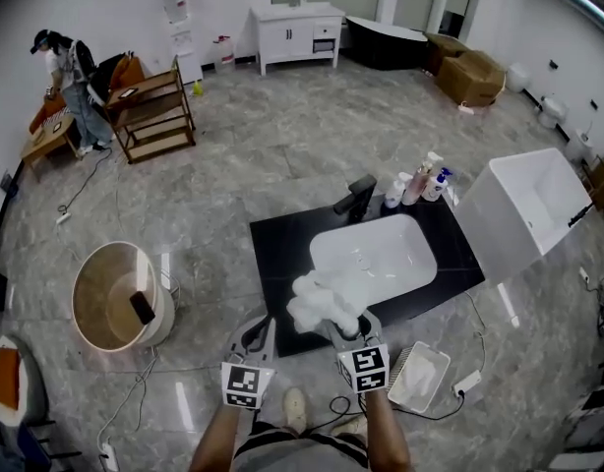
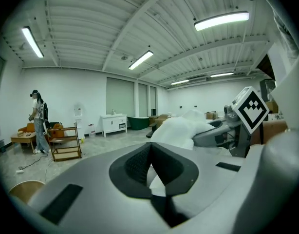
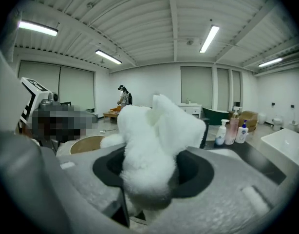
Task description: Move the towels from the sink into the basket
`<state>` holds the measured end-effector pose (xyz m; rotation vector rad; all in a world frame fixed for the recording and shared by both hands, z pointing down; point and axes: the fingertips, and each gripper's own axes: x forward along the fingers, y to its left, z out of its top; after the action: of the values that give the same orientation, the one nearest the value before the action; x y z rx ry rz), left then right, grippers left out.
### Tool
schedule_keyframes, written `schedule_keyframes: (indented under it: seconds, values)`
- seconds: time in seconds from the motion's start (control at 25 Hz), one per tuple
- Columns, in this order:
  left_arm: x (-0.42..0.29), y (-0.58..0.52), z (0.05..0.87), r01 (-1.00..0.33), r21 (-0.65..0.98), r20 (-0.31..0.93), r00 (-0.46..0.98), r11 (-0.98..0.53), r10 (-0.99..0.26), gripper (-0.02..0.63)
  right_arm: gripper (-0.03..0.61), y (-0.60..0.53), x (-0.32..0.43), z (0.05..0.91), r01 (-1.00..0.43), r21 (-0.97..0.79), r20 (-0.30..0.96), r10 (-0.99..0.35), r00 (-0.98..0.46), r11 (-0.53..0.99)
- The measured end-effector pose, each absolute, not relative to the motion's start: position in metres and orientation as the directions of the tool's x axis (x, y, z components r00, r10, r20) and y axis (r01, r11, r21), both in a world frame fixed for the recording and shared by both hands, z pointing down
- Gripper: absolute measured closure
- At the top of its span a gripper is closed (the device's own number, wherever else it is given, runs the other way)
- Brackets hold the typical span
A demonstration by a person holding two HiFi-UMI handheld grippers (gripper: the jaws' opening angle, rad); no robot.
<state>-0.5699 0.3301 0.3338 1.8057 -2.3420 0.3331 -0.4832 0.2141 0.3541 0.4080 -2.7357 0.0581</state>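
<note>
two forearms point(image 1: 215, 439) fwd side by side; r tongs point(image 1: 349, 328) clamp towel point(image 1: 320, 303) by sink point(image 1: 386, 249), l tongs point(image 1: 261, 330) shut.

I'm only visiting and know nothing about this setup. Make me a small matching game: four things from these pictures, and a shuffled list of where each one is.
Things:
1. towel
2. basket
3. bottles
4. faucet

Places:
A. on the floor, left of the black counter
B. on the counter's back edge, just right of the faucet
C. clamped in the jaws of the right gripper
D. just behind the sink

Pairs: 1-C, 2-A, 3-B, 4-D
</note>
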Motion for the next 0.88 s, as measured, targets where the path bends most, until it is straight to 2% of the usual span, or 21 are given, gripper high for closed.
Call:
schedule_keyframes:
  seconds: [0.48,0.88]
  values:
    - [-0.466,0.273,0.27,-0.995,-0.1,0.162,-0.024,0.007,-0.987,0.604,0.356,0.184,-0.349,0.269,-0.519,0.124,0.267,-0.532,-0.803,0.846]
    - [-0.355,0.216,0.273,-0.973,-0.095,0.155,0.192,-0.208,-0.969,0.604,0.354,0.157,-0.212,0.266,-0.703,0.162,0.25,-0.718,-0.65,0.693]
